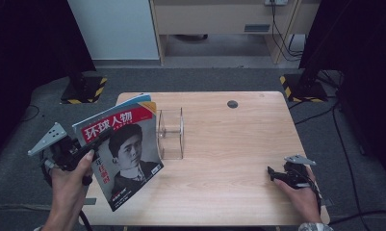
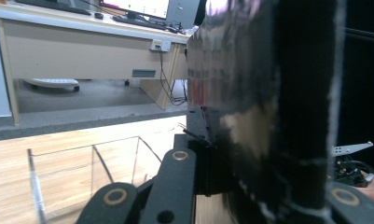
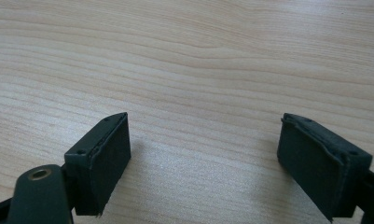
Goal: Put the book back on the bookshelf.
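A person works at a wooden surface [image 1: 219, 144] with a gripper in each hand. In the high view, at the left of the frame, the left gripper [image 1: 92, 144] holds a magazine [image 1: 123, 154] by its left edge, its fingers closed tight on it. The magazine is lifted off the surface and tilted, its red-banded cover with a portrait facing up toward the camera; behind its upper edge a second, blue-edged cover corner peeks out, though whether that is a separate magazine cannot be told. Just to the right of the magazine, near the middle of the frame, stands one clear plastic rack [image 1: 170, 133], empty, with upright dividers. In the left gripper view the magazine [image 2: 259, 116] rises as a dark glossy sheet in the right half, and the rack [image 2: 91, 168] sits at lower left, close by. At the lower right of the high view, the right gripper [image 1: 273, 174] rests on the surface, well apart from the rack; the right gripper view shows its fingers [image 3: 103, 161] spread wide with nothing but bare wood between them. Judging from this, the magazine has been picked up but not yet placed; what seems left is to carry it across, stand it upright in a slot of the rack and let go. Count: one magazine surely, one rack, two grippers.
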A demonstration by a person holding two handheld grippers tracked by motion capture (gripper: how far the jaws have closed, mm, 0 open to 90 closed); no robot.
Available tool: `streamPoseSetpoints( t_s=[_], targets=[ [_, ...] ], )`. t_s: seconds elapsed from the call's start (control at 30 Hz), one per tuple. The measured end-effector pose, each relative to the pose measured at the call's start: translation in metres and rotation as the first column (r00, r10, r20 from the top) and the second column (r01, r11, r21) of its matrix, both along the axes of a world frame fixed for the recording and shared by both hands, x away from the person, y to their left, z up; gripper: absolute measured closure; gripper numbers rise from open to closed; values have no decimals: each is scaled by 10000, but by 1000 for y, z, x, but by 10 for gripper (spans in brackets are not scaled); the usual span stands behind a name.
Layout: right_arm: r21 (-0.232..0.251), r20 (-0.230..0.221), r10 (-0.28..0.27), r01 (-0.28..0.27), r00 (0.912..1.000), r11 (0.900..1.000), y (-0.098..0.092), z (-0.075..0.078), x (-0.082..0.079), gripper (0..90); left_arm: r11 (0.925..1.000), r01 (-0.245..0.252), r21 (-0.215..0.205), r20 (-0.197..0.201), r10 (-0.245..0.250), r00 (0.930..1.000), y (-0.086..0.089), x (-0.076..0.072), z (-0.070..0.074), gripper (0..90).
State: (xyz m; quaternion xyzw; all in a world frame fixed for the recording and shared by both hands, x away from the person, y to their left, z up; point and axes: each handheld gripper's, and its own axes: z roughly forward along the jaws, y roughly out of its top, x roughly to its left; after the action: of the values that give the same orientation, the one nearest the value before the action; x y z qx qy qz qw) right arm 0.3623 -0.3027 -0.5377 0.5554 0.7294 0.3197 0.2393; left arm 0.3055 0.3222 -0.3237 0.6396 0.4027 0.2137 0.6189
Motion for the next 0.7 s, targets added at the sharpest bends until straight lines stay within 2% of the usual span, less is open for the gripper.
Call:
streamPoseSetpoints(
  t_s=[0.23, 0.7],
  targets=[
    [19, 17, -27, 27, 10000, 10000, 0, 0, -1, 178, 9994, -226, 243, 71, 225, 9997, 11, -9, 2, 867],
    [26, 13, -6, 6, 10000, 10000, 0, 0, -1, 178, 9964, -764, 379, 76, 761, 9971, 42, -25, 7, 867]
  ],
)
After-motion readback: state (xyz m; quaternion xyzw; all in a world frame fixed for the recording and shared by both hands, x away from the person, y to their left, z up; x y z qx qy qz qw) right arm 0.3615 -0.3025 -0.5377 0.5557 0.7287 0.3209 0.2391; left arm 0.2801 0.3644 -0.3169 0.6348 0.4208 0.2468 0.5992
